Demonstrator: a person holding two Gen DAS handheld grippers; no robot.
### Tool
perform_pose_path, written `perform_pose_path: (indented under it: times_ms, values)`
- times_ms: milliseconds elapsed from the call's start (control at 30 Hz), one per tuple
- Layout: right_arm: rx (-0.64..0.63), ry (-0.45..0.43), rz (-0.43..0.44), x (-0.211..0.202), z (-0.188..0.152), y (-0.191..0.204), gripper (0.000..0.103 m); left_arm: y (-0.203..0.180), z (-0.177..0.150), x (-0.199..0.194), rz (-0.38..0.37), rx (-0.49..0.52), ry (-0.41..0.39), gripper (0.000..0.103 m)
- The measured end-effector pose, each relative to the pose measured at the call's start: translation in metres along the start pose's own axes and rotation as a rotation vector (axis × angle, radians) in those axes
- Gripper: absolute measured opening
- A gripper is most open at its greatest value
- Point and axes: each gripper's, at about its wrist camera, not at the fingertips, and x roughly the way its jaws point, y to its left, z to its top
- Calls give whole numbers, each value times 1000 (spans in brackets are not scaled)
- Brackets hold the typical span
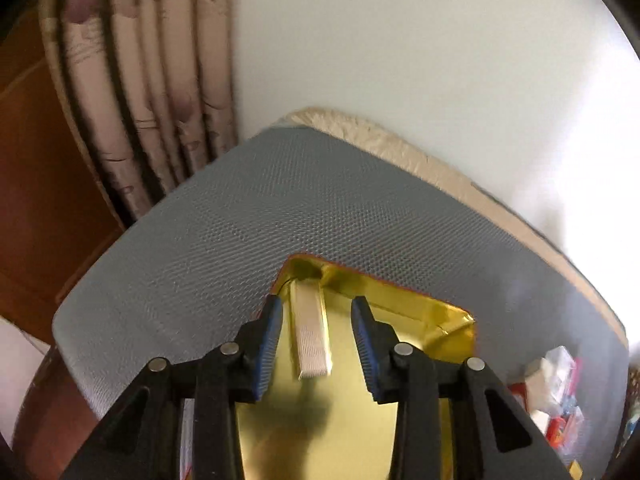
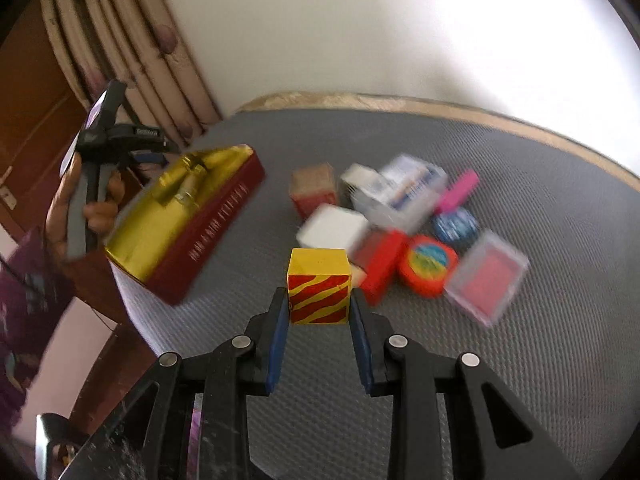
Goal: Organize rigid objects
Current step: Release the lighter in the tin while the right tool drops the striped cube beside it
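Both views are lit by strong daylight from the right, where the white wall (image 2: 540,28) is blown out to pure glare. Heavy fisheye bending is seen at the edges, with dark vignetted corners. In the right wrist view the pile of small boxes (image 2: 400,216) and the gold-lined box (image 2: 176,216) are smeared by motion blur. In the left wrist view the curtain (image 1: 152,92) is blurred, and a soft shadow is cast on the gold box lining (image 1: 316,420).
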Motion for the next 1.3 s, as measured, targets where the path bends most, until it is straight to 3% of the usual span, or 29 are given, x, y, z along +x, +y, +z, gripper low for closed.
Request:
perform_pose_path:
  times_ms: [100, 300, 467, 667, 933, 1100, 1167, 1300]
  values:
    - [-41, -29, 51, 0, 26, 24, 28, 3, -26, -36, 48, -7, -4, 46]
    - [-122, -34, 193, 33, 83, 85, 28, 36, -87, -79, 39, -119, 33, 52]
    - [-147, 64, 237, 100, 118, 129, 28, 56, -117, -80, 41, -176, 62, 52]
    - [-147, 159, 177, 170, 134, 153, 28, 53, -126, -75, 122, -123, 11, 52]
    - [-146, 207, 126, 210, 139, 165, 28, 54, -126, -55, 97, -98, 67, 52]
    - [-142, 179, 129, 217, 143, 168, 30, 48, -127, -53, 117, -69, 58, 52]
    - [-121, 157, 144, 215, 148, 166, 38, 47, -128, -53, 118, -64, 61, 52]
    - [-77, 64, 202, 185, 154, 157, 41, 42, -128, -52, 130, -35, 57, 52]
